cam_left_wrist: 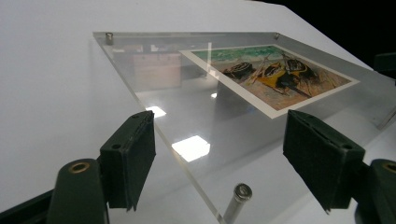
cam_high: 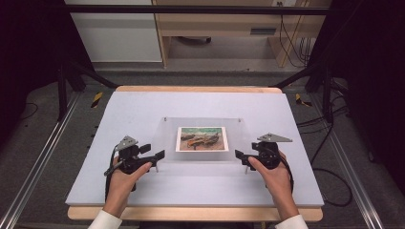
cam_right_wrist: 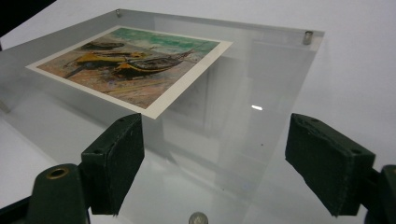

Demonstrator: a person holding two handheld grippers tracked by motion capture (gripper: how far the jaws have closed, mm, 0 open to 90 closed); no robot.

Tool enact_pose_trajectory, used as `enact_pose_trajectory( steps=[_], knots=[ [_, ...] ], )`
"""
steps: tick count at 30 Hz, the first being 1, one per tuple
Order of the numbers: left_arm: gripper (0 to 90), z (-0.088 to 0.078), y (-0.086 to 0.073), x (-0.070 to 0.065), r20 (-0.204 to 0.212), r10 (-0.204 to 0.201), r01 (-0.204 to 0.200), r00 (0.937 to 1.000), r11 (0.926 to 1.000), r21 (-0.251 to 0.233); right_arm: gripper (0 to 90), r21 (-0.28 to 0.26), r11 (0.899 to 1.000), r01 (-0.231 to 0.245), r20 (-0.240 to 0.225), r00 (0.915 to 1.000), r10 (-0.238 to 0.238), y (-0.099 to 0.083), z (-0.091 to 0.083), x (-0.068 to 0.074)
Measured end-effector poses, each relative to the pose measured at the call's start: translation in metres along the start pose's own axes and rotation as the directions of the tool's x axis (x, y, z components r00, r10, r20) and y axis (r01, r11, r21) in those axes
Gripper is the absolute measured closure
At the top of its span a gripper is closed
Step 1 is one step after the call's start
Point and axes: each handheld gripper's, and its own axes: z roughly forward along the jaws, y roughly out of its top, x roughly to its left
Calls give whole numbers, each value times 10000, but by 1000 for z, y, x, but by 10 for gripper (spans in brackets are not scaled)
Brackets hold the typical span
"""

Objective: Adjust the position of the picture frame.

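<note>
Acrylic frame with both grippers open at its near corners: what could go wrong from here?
The clear acrylic frame rests tilted on thin metal standoffs; a nudge from the open left gripper or right gripper could slide or tip it. The picture lies in the panel, so a jolt might shift it. The transparent edge is hard to judge, so a regrasp may miss.

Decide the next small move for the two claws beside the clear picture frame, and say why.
Probably draw both claws back a little from the frame. The left claw and right claw are open at its near corners, pads clear of the sheet, and the frame with its boat picture stands level on its metal posts, so it seems set down.
</note>
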Motion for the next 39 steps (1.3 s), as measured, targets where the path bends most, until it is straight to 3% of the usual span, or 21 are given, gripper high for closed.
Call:
enact_pose_trajectory(
  steps=[3,8,13,16,19,20,26,30,34,36,39],
  knots=[
    [235,6,-2,2,307,-377,369,9988,9989,286,200,226,9997,-15,-169,9999,19,0,5,-2],
    [219,8,-6,6,529,-751,733,9958,9967,348,180,211,9981,-575,-451,9973,584,-5,6,-4],
    [218,10,-10,14,1025,-1404,1374,9848,9899,357,170,213,9924,-1212,-700,9900,1224,-9,7,-7],
    [268,13,-13,18,1728,-1964,1914,9652,9805,452,162,284,9849,-1709,-1049,9793,1730,-11,9,-12],
    [270,15,-13,18,1749,-1981,1931,9645,9801,453,173,632,9726,-2236,-1803,9560,2315,-14,12,-16],
    [270,15,-13,18,1751,-1974,1930,9646,9803,423,171,714,9710,-2280,-1925,9521,2377,-14,13,-16],
    [293,15,-13,20,1816,-2019,1967,9624,9794,466,173,780,9710,-2258,-1868,9534,2367,-13,13,-15],
    [342,14,-10,24,1884,-2270,2191,9555,9737,625,181,896,9708,-2224,-1698,9571,2349,-10,12,-13],
    [348,21,-5,25,1738,-2251,2171,9587,9741,637,185,791,9715,-2236,-1584,9593,2337,-8,14,-15],
    [354,25,-1,25,1652,-2213,2141,9611,9749,604,191,671,9740,-2164,-1397,9645,2240,-5,16,-18],
    [363,32,9,26,1553,-1935,1895,9687,9810,407,202,416,9780,-2043,-1204,9707,2079,3,19,-24]
  ],
)
